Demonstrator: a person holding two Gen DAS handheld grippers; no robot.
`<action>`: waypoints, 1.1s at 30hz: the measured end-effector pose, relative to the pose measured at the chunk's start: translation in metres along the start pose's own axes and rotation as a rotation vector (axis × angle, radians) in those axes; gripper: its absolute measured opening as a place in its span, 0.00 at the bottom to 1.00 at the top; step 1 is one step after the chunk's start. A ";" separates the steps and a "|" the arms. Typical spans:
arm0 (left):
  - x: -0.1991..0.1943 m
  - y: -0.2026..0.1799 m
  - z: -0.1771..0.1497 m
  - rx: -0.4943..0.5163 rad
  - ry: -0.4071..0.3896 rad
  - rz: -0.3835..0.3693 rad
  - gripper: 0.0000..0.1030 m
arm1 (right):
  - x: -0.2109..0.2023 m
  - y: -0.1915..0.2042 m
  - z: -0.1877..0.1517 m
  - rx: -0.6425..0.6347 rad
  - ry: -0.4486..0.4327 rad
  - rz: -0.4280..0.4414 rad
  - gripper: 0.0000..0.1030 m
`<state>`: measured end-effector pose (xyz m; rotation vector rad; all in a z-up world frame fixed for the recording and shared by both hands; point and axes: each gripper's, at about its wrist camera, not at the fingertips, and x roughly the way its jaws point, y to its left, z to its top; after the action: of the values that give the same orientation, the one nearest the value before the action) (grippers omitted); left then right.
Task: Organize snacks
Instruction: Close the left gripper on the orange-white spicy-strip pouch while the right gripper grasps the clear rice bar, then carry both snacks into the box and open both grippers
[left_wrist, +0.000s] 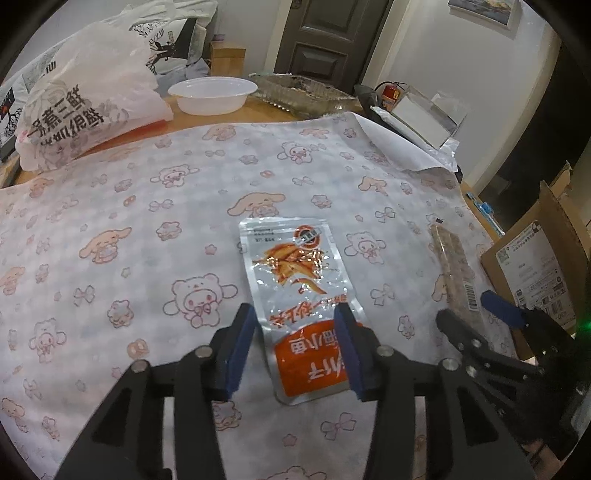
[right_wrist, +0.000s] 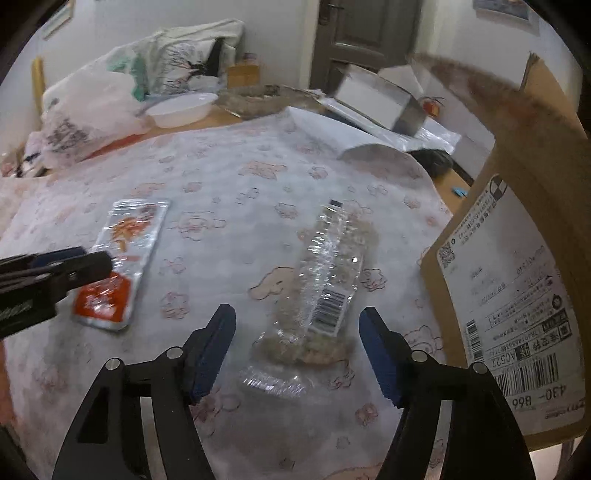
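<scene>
Snack packets, silver pouch (left_wrist: 297, 291) and clear packet (right_wrist: 327, 273), lay on cartoon-print cloth (left_wrist: 147, 206) covering table, left hand-held gripper (left_wrist: 295, 343) and right hand-held gripper (right_wrist: 297, 349) gaped unclamped astride them, cardboard box (right_wrist: 517, 258) right, grey door (left_wrist: 328, 33) behind.

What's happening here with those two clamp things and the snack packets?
A person is sorting snacks on a table with a cartoon-print cloth. The left gripper hangs open over a silver and orange snack pouch lying flat; the right gripper is open over a clear packet with a barcode. Neither is gripped yet. A cardboard box stands to the right.
</scene>
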<state>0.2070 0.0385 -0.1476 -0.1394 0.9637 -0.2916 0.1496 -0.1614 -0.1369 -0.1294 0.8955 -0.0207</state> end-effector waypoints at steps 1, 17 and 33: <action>0.000 -0.001 0.000 0.003 -0.001 -0.001 0.41 | 0.001 -0.001 0.002 0.005 -0.002 0.001 0.64; 0.003 -0.012 -0.001 0.054 0.022 -0.002 0.67 | -0.010 0.009 -0.005 -0.131 0.025 0.236 0.39; 0.013 -0.035 -0.002 0.105 0.038 0.181 0.63 | -0.012 0.011 -0.014 -0.200 0.025 0.271 0.40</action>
<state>0.2064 0.0011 -0.1505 0.0497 0.9890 -0.1784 0.1308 -0.1514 -0.1375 -0.1931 0.9328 0.3209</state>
